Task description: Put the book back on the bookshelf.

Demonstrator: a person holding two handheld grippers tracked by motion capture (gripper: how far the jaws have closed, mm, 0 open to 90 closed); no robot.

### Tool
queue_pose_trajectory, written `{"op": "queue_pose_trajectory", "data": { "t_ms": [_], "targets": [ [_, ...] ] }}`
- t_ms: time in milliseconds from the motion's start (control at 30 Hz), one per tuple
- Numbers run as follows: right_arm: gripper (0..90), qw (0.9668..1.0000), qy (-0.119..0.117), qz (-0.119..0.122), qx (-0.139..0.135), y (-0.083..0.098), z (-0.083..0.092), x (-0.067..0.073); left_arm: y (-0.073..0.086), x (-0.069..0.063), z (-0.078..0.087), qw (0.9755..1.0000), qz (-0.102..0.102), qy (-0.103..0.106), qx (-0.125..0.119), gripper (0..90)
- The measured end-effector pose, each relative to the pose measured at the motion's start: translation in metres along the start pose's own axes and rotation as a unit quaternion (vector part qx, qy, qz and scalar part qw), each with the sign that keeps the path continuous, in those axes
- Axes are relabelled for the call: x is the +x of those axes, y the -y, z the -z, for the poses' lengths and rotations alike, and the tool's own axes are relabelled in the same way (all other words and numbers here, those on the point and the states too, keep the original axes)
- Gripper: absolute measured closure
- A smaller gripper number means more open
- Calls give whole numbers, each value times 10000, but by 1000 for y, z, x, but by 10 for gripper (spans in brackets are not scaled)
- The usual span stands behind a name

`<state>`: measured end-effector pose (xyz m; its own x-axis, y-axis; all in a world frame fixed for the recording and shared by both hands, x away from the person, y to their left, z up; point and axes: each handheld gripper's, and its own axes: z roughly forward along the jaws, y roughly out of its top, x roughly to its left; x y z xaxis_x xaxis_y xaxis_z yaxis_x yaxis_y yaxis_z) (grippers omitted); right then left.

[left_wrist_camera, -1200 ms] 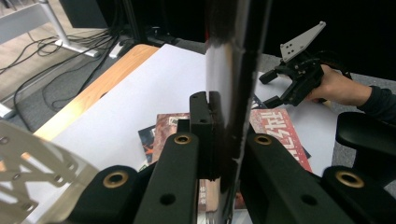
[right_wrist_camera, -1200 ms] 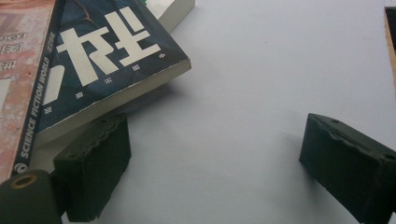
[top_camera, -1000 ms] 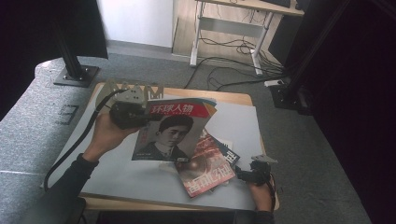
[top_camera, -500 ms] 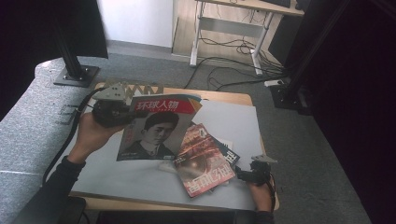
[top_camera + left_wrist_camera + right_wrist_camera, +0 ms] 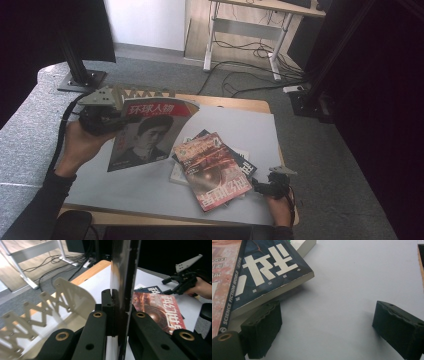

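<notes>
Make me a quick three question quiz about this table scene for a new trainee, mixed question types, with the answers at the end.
1. True or false: the left gripper is shut on the portrait magazine.
2. Which lies on top of the stack: A the red-cover magazine, B a dark-cover book, C a white book?
3. What do the right gripper's open fingers rest on?

Key: 1 true. 2 A. 3 The grey mat, beside the stack's corner.
</notes>
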<state>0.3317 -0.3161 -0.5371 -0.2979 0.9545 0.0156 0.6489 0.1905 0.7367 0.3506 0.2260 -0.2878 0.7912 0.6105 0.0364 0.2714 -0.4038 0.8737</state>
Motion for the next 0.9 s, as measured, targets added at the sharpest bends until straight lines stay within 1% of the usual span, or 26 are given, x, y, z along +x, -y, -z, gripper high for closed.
{"op": "queue_pose_trajectory", "data": {
  "t_ms": [33, 67, 133, 167, 200, 300, 333, 367, 400, 433, 500, 533, 567, 600, 667, 767, 800, 867, 900],
  "targets": [
    [79, 10000, 0, 1, 0, 0, 0, 0, 0, 0, 0, 10000, 0, 0, 0, 869],
    [79, 10000, 0, 2, 0, 0, 0, 0, 3, 4, 5, 10000, 51, -69, -6, 869],
    [79, 10000, 1, 2, -1, 0, 0, 0, 5, 7, 9, 9998, 123, -121, -33, 869],
    [79, 10000, 1, 2, -1, 0, 0, 0, 5, 7, 9, 9998, 123, -121, -33, 869],
    [80, 10000, 2, 1, -1, 0, 0, 0, 8, 11, 14, 9997, 172, -172, -43, 869],
    [79, 10000, 1, 3, -2, 0, 0, 0, 11, 15, 22, 9994, 217, -274, -44, 869],
    [79, 10000, 2, 2, -2, 0, 0, 0, 11, 15, 22, 9994, 217, -274, -44, 869],
    [79, 10000, 2, 1, -2, 0, 0, 0, 13, 18, 27, 9991, 239, -345, -38, 868],
    [80, 10000, 2, 3, -3, 0, 0, 0, 13, 18, 27, 9991, 239, -345, -38, 869],
    [79, 10000, 2, 3, -2, 0, 0, 0, 14, 21, 33, 9987, 264, -441, -31, 868],
    [79, 10000, 2, 2, -3, 0, 0, 0, 15, 23, 36, 9985, 269, -481, -24, 868],
    [79, 10000, 1, 2, -3, 0, 0, 0, 16, 27, 42, 9979, 303, -571, -25, 868],
    [80, 10000, 2, 2, -2, 0, 0, 0, 16, 27, 42, 9979, 303, -571, -25, 868],
    [79, 10000, 1, 1, -2, 0, 0, 0, 18, 30, 48, 9973, 349, -645, -42, 869],
    [79, 10000, 2, 2, -3, 0, 0, 0, 20, 34, 53, 9966, 391, -717, -45, 869],
    [80, 10000, 3, 2, -3, 0, 0, 0, 24, 40, 59, 9954, 457, -839, -72, 869],
    [79, 10000, 4, 3, -3, 0, 0, 0, 24, 40, 59, 9954, 457, -839, -72, 868],
    [80, 10000, 3, 1, -3, 0, 0, 0, 27, 47, 63, 9943, 521, -932, -65, 869],
    [79, 10000, 3, 4, -3, 0, 0, 0, 27, 47, 63, 9943, 521, -932, -65, 869]
  ]
}}
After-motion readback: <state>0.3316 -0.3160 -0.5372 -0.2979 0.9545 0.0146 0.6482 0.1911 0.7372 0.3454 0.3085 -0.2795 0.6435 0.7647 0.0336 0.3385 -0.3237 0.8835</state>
